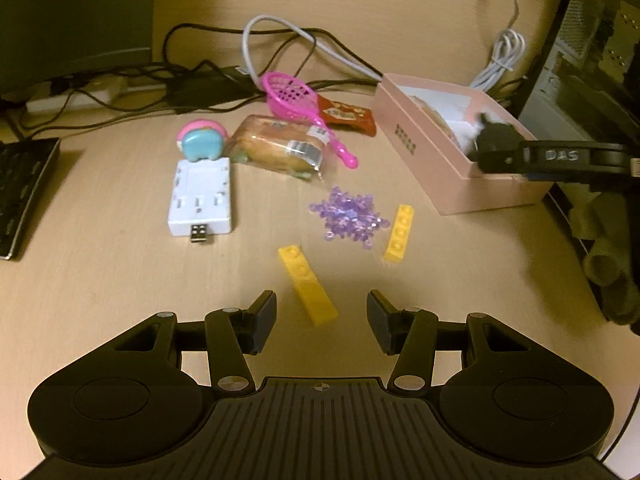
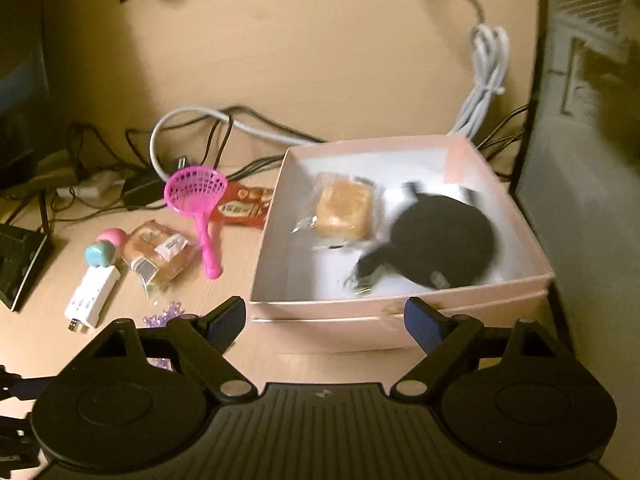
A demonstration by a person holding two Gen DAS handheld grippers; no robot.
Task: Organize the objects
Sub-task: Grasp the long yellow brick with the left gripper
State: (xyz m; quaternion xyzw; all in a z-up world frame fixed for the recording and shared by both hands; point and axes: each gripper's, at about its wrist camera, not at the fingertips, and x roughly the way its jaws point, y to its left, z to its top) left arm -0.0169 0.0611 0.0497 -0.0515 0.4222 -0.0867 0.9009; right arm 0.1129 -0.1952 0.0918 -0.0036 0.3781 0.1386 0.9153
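Observation:
A pink box (image 2: 276, 216) (image 1: 424, 152) stands at the right of the desk. Inside lie a wrapped bun (image 2: 344, 210) and a black round object with a cable (image 2: 442, 240), blurred. My right gripper (image 2: 324, 320) is open and empty just before the box's near wall; it also shows in the left wrist view (image 1: 486, 142) over the box. My left gripper (image 1: 322, 320) is open, its jaws either side of the near end of a yellow brick (image 1: 306, 282). A second yellow brick (image 1: 399, 232) and a purple bead snowflake (image 1: 348, 216) lie beyond.
On the desk lie a white USB hub (image 1: 200, 196), a teal and pink toy (image 1: 201, 140), a wrapped bread (image 1: 276, 146), a pink toy racket (image 1: 296, 100) and a red snack packet (image 1: 348, 116). Cables (image 1: 208, 64) run along the back. A keyboard (image 1: 20, 188) is left.

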